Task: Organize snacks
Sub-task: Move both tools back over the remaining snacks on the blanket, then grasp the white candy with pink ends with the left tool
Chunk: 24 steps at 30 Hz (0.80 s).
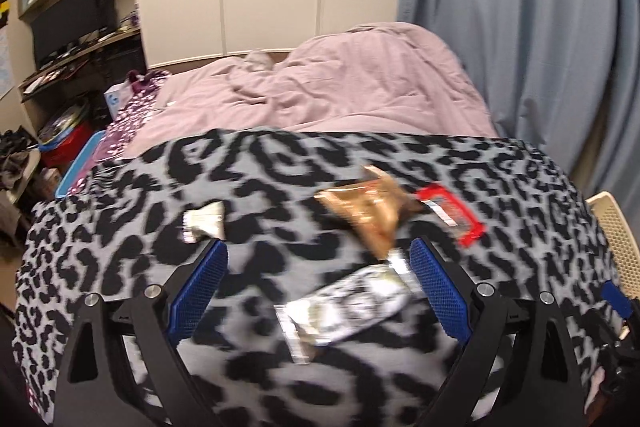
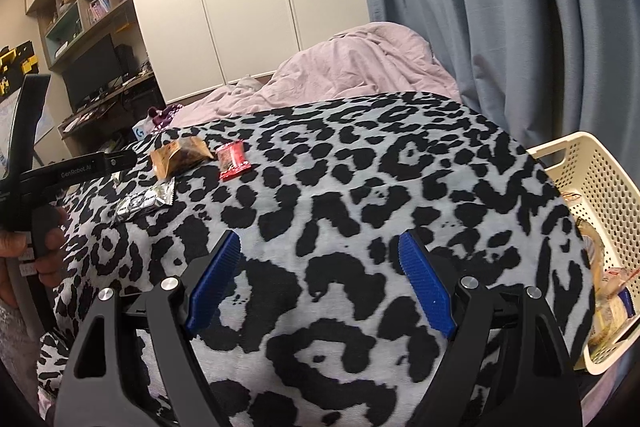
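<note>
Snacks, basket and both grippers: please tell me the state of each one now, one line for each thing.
Left gripper: open, empty, above the silver bar.
Right gripper: open, empty.
Silver bar: sealed, flat on the blanket.
Gold packet: on the blanket, crumpled.
Red packet: flat on the blanket.
Small silver packet: lying apart, on the left.
Basket: upright, already holds some snacks.
</note>
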Motion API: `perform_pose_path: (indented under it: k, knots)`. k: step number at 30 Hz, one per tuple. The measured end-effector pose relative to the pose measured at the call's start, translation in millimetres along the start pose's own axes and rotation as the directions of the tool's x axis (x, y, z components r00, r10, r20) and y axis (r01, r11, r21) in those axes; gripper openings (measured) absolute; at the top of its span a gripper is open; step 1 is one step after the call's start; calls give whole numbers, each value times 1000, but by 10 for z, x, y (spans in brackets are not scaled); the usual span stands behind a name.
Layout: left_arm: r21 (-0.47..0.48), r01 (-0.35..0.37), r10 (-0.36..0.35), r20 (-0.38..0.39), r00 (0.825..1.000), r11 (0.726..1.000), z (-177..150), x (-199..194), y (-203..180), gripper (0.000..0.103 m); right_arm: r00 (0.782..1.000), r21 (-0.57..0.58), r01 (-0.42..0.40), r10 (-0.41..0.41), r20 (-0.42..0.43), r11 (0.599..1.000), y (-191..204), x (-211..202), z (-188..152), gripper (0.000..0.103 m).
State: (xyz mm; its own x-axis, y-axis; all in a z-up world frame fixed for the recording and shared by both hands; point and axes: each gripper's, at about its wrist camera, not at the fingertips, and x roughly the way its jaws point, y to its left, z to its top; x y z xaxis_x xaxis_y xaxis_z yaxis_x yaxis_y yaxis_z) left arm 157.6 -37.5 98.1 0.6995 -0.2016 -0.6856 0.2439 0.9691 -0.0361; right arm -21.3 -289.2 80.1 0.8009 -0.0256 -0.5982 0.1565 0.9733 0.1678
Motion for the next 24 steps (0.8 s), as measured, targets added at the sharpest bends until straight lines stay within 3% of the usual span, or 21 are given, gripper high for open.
perform_pose_path:
  k: [7, 20, 24]
  knots:
    - [-19, -65, 65, -37, 997, 998, -59, 125, 346, 88, 1000, -10, -7, 7, -14, 1000, 51, 80, -4, 83]
    - [-120, -42, 25, -138, 990, 992, -3, 514, 721, 61, 999, -15, -9, 8, -32, 1000, 64, 194, -3, 83]
    - [-132, -39, 19, -145, 989, 991, 35, 560, 739, 60, 999, -16, -11, 10, -34, 1000, 63, 223, 0, 83]
